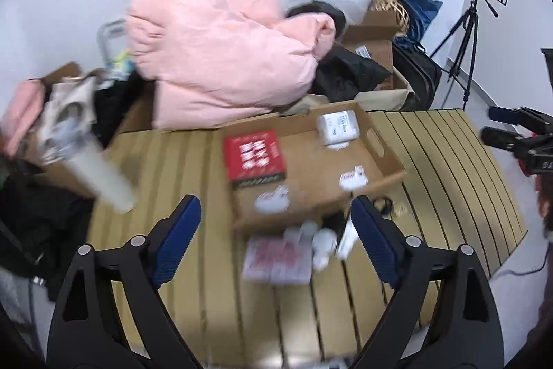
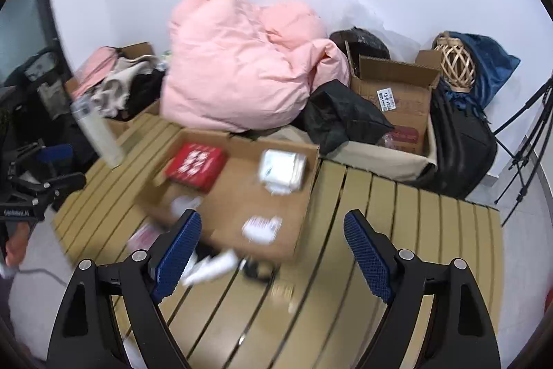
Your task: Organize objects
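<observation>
A shallow cardboard tray point(image 1: 390, 158) point(image 2: 311, 196) lies on the slatted table point(image 1: 221, 300) point(image 2: 397, 213). In it are a red box point(image 1: 254, 154) point(image 2: 195, 163), a white packet point(image 1: 340, 125) point(image 2: 281, 170) and small white packets point(image 1: 352, 178) point(image 2: 261, 227). In front of the tray lie a pink-and-white packet point(image 1: 276, 260), white tubes point(image 1: 325, 242) point(image 2: 211, 267) and a black item point(image 2: 255, 270). My left gripper point(image 1: 276, 237) is open above that loose pile. My right gripper point(image 2: 273, 248) is open and empty over the tray's near edge. The left gripper also shows at the left edge of the right wrist view point(image 2: 38, 189).
A pink duvet point(image 1: 221, 54) point(image 2: 242, 68) is heaped behind the table, with cardboard boxes of clothes point(image 1: 52, 113) point(image 2: 397, 92), a black bag point(image 2: 463, 144) and a tripod point(image 1: 463, 37). A pale cylinder point(image 1: 100, 175) point(image 2: 98, 134) stands at the table's left edge.
</observation>
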The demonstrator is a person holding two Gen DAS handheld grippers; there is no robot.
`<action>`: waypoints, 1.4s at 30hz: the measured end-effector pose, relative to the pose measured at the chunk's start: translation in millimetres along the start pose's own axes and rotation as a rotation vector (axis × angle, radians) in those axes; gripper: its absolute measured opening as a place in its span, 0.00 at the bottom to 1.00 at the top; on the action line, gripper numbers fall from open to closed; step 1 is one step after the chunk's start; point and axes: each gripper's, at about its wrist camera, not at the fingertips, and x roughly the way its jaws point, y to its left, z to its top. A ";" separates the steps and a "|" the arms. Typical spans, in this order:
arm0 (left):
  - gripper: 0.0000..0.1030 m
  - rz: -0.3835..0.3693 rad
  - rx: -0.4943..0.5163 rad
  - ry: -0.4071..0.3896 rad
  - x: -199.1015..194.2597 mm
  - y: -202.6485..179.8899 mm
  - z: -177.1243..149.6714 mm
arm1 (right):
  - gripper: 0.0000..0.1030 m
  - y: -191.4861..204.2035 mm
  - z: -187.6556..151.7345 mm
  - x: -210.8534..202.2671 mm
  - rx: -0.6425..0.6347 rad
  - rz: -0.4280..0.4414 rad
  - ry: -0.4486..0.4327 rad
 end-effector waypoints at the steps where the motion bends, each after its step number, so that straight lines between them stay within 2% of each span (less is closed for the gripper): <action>1: 0.89 0.011 -0.004 -0.007 -16.4 2.4 -5.1 | 0.85 5.4 -7.7 -22.6 0.000 0.009 -0.010; 4: 1.00 0.041 0.002 -0.088 -83.8 6.9 -27.2 | 0.85 20.1 -24.6 -75.8 -0.014 0.041 -0.025; 6: 1.00 0.086 0.030 -0.146 -118.0 5.6 -43.0 | 0.86 29.6 -34.4 -109.5 -0.032 0.042 -0.050; 8: 1.00 0.120 0.047 -0.169 -142.9 3.7 -60.0 | 0.86 37.6 -46.9 -140.4 -0.032 0.028 -0.076; 12: 1.00 0.095 -0.007 -0.214 -173.4 5.4 -115.3 | 0.86 54.4 -90.0 -175.5 -0.001 0.019 -0.114; 14: 1.00 0.086 -0.023 -0.212 -177.5 5.6 -145.3 | 0.86 69.1 -118.7 -185.8 -0.049 0.026 -0.125; 17: 1.00 0.055 -0.017 -0.140 -172.8 5.0 -184.2 | 0.86 93.9 -170.8 -190.9 -0.080 0.026 -0.152; 21: 1.00 0.047 -0.052 -0.190 -180.2 5.7 -233.3 | 0.86 118.0 -230.6 -177.5 -0.019 0.026 -0.139; 24: 1.00 0.043 -0.083 -0.209 -180.0 5.6 -255.3 | 0.86 132.7 -265.1 -157.5 -0.036 0.018 -0.083; 26: 1.00 0.054 -0.101 -0.195 -175.8 5.6 -260.6 | 0.86 141.2 -269.0 -143.3 -0.096 -0.045 -0.015; 28: 1.00 0.035 -0.111 -0.164 -169.0 6.6 -260.3 | 0.86 143.5 -264.9 -145.5 -0.112 -0.116 -0.044; 31: 1.00 0.028 -0.117 -0.138 -159.0 7.7 -258.7 | 0.86 139.6 -260.8 -151.5 -0.063 -0.059 -0.096; 33: 1.00 0.030 -0.114 -0.125 -149.9 7.8 -257.5 | 0.86 136.2 -262.9 -145.0 -0.040 -0.037 -0.085; 36: 1.00 0.015 -0.111 -0.108 -133.8 6.1 -256.5 | 0.86 134.4 -265.0 -127.6 -0.046 -0.056 -0.047; 38: 1.00 0.015 -0.100 -0.091 -113.1 0.3 -248.3 | 0.86 133.2 -266.2 -116.3 -0.051 -0.051 -0.029; 42: 1.00 -0.017 -0.008 -0.077 -59.6 -25.9 -221.9 | 0.86 125.2 -254.2 -81.8 -0.033 -0.037 -0.009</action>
